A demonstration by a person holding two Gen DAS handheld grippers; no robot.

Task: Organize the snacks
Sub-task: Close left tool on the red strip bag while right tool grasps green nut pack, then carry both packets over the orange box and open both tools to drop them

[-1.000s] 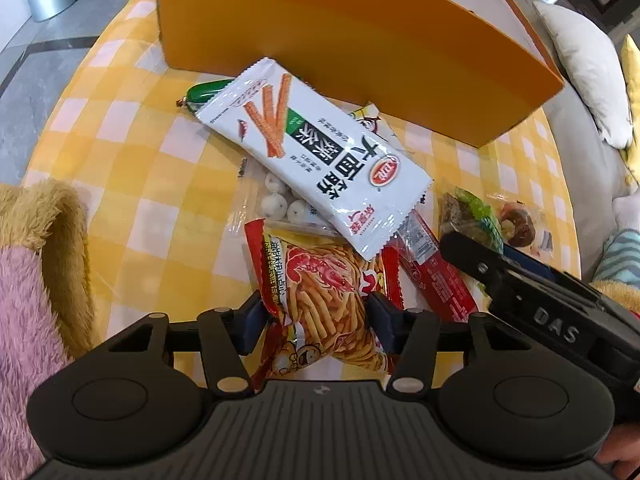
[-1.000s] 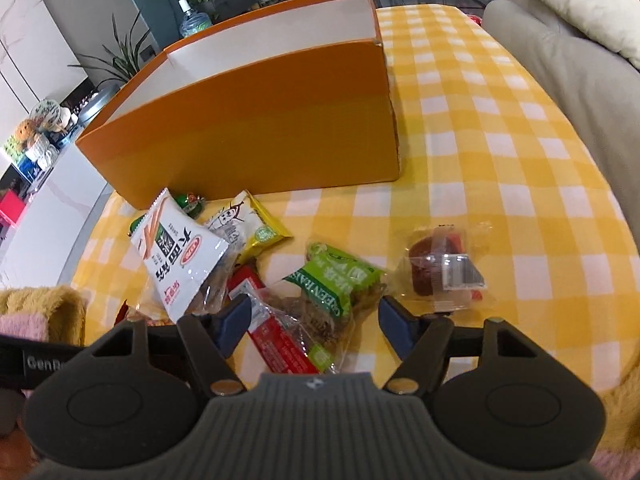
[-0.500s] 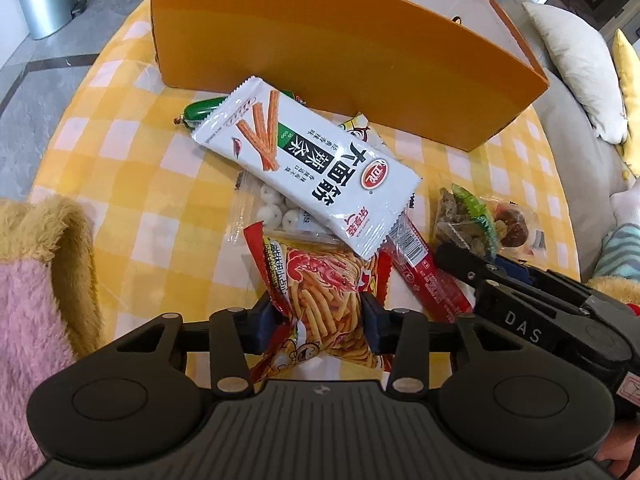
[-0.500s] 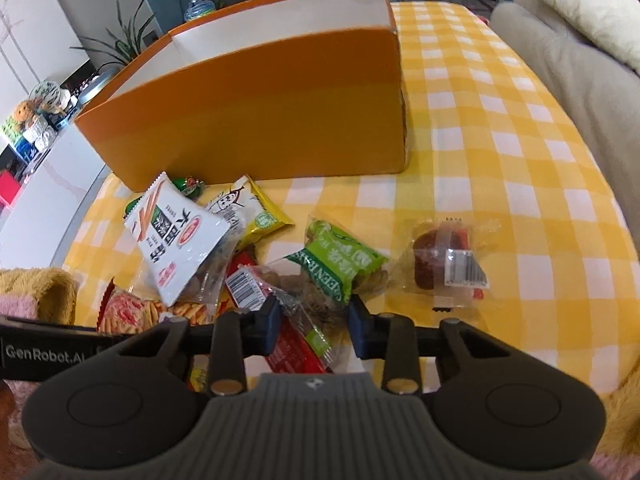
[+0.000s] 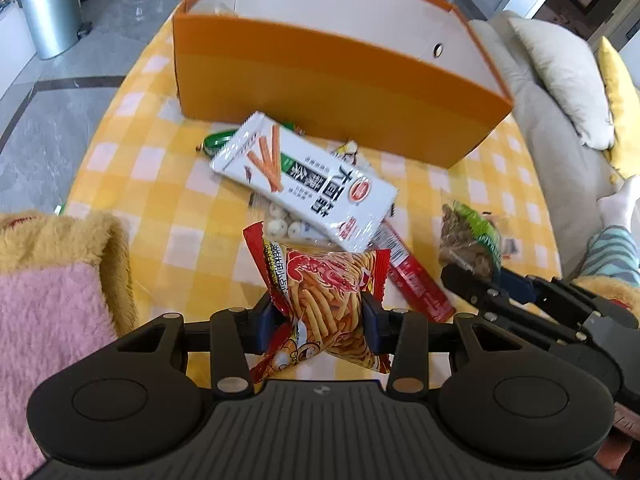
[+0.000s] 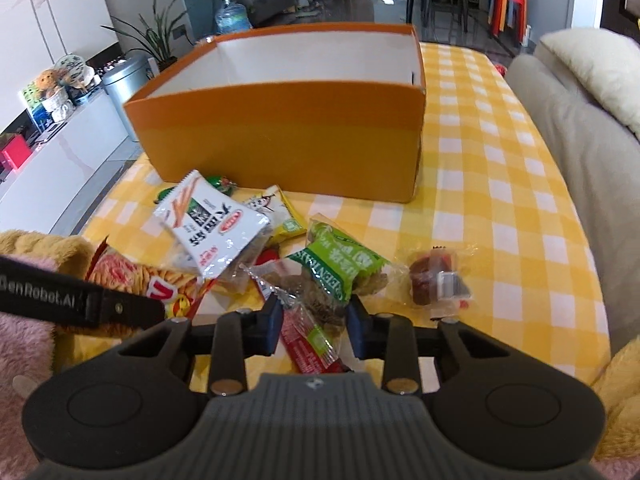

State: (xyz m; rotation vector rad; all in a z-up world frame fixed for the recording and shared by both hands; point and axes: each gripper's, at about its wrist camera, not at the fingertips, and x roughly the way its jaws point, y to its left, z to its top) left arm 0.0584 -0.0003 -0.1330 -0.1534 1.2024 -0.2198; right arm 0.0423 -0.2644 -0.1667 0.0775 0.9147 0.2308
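**Both grippers clamped on snack packs, box open ahead**

Left gripper (image 5: 318, 322): jaws closed on the red shrimp-stick bag (image 5: 324, 292), pinched at its waist so the foil bulges above and below the pads. The bag sits up off the cloth, top corner tilted toward the white noodle-stick pack (image 5: 308, 178).

Right gripper (image 6: 314, 320): jaws narrow, gripping the clear end of the green-label pack (image 6: 340, 276). The pack's green half sticks out past the fingertips. A red stick wrapper (image 6: 308, 344) runs between the fingers too; can't tell if it is pinched or just lying under.

Around them on the yellow check tablecloth (image 6: 500, 216):
- white noodle-stick pack on top of the pile, over a clear bag of small white balls (image 5: 284, 220)
- yellow pack (image 6: 280, 212) and green wrapper (image 5: 218, 140) behind it, near the box wall
- clear-wrapped dark red sweet (image 6: 434, 280) just right of the green-label pack, apart from the rest

Orange box (image 6: 288, 136) stands beyond the pile, top open, white inside. Contents mostly hidden from both views.

Fuzzy pink-and-yellow fabric (image 5: 52, 300) at the left edge; beige sofa (image 6: 576, 132) on the right.
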